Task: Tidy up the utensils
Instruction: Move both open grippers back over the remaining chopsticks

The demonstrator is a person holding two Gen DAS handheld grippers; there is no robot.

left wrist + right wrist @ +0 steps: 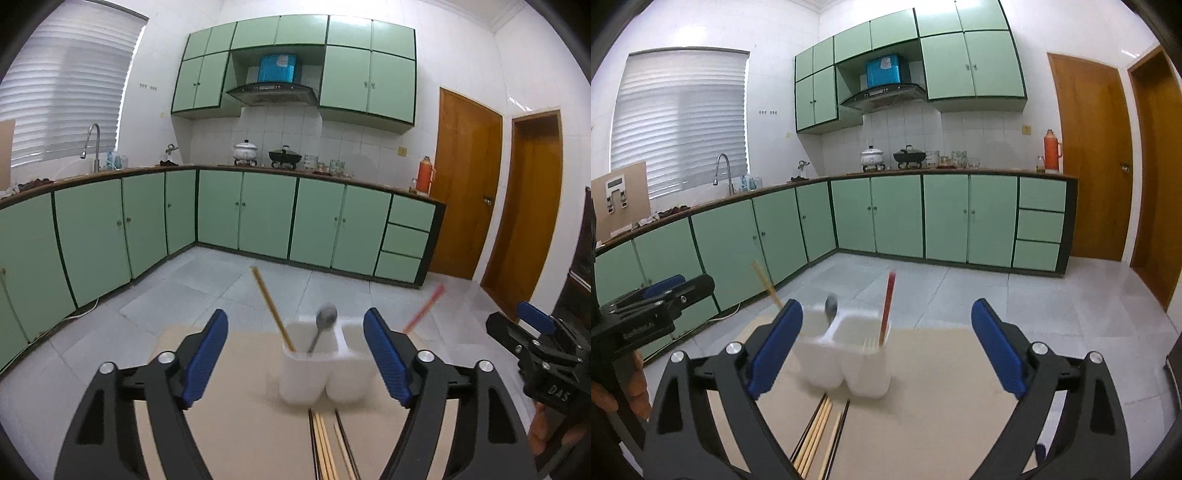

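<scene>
Pale tan surface (pixel 942 369), set above a grey tiled floor (pixel 997 295). Standing on it: white two-compartment holder (pixel 846 365), upright, toward the far edge. Lying flat just before the holder: loose bunch of chopsticks (pixel 816 432), light wooden and dark ones side by side, reaching toward the near edge.

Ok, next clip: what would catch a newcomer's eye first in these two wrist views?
Probably the white two-compartment plastic utensil holder standing on the tan tabletop, between the open blue-padded left gripper. A metal spoon and a wooden chopstick lean in one compartment, a red chopstick in the other. Loose wooden and black chopsticks lie in front; the right gripper is also open.
</scene>
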